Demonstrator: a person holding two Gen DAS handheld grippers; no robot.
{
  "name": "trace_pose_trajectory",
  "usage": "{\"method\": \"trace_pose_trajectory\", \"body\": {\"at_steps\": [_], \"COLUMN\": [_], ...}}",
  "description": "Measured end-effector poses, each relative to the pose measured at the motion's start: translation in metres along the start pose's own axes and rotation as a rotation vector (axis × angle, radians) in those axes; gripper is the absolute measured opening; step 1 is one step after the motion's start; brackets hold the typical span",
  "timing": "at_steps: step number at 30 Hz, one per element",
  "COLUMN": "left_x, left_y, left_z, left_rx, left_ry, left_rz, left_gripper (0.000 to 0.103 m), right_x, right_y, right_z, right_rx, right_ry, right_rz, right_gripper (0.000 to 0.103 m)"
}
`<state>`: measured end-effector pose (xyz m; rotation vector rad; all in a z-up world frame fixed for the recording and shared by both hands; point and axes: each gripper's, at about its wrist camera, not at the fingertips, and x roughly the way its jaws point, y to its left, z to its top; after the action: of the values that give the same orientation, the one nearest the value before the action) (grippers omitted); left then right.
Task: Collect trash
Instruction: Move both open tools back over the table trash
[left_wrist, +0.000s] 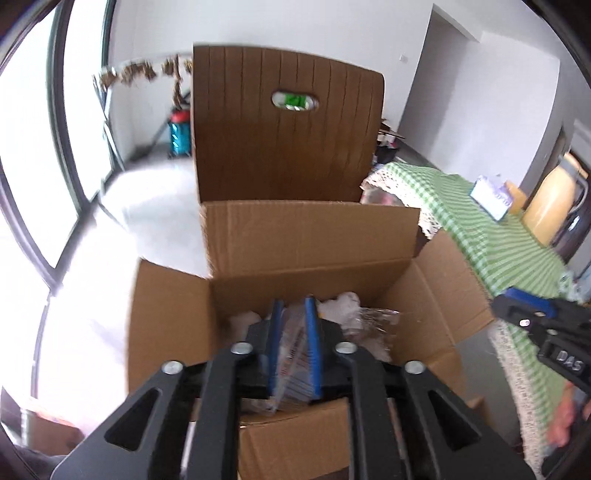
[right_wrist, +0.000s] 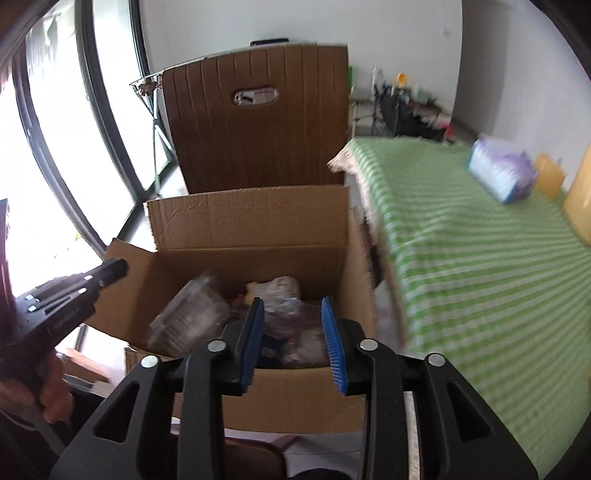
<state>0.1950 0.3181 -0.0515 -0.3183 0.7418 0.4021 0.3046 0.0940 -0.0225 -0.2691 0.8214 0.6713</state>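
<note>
An open cardboard box (left_wrist: 306, 236) (right_wrist: 251, 221) stands on a brown chair and holds crumpled plastic and paper trash (right_wrist: 280, 295). My left gripper (left_wrist: 294, 306) is over the box's near edge, shut on a clear plastic wrapper (left_wrist: 291, 354) that fills the gap between its blue pads. It also shows at the left of the right wrist view (right_wrist: 110, 271). My right gripper (right_wrist: 291, 306) is open and empty above the box's near rim. It also shows at the right of the left wrist view (left_wrist: 524, 306). A clear plastic container (right_wrist: 192, 317) lies tilted in the box's left side.
A brown chair back (left_wrist: 284, 136) (right_wrist: 258, 125) rises behind the box. A table with a green checked cloth (right_wrist: 480, 251) (left_wrist: 480, 221) stands to the right, with a tissue pack (right_wrist: 502, 173) and yellow objects (right_wrist: 576, 199) on it. Large windows (right_wrist: 55, 147) are at the left.
</note>
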Motion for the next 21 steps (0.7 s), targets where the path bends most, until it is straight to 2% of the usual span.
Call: {"method": "trace_pose_trajectory", "body": {"at_steps": [1,2,4,6,8,11,14,17,21], "left_x": [-0.003,-0.011,-0.024,-0.037,-0.046,-0.059,-0.069,-0.077,-0.075], "left_y": [-0.001,-0.004,-0.011,-0.022,-0.03,-0.046,-0.062,-0.087,-0.125], "left_z": [0.001,0.002,0.003,0.004,0.005,0.005,0.002,-0.003,-0.011], "left_rx": [0.006,0.013,0.048,0.087,0.111,0.148,0.183,0.225,0.28], "left_ry": [-0.012,-0.046,-0.111,-0.173,-0.217,-0.253,-0.28,-0.297,-0.284], "left_rz": [0.01,0.037,0.078,0.105,0.122,0.103,0.085,0.046,0.023], "left_gripper": [0.03,0.04,0.051,0.073,0.078,0.09,0.096,0.096,0.096], "right_x": [-0.007,-0.013,-0.028,-0.04,-0.053,-0.07,-0.087,-0.106,-0.127], "right_y": [-0.001,-0.002,-0.005,-0.009,-0.014,-0.029,-0.048,-0.072,-0.108], "right_z": [-0.002,-0.003,-0.008,-0.013,-0.017,-0.025,-0.035,-0.051,-0.072], "right_rx": [-0.007,-0.011,-0.027,-0.037,-0.03,0.013,0.061,0.113,0.197], "right_ry": [-0.022,-0.041,-0.101,-0.136,-0.175,-0.217,-0.238,-0.256,-0.259], "right_rz": [-0.024,-0.045,-0.099,-0.129,-0.153,-0.169,-0.188,-0.218,-0.266], "right_gripper": [0.045,0.057,0.063,0.074,0.076,0.076,0.076,0.076,0.076]}}
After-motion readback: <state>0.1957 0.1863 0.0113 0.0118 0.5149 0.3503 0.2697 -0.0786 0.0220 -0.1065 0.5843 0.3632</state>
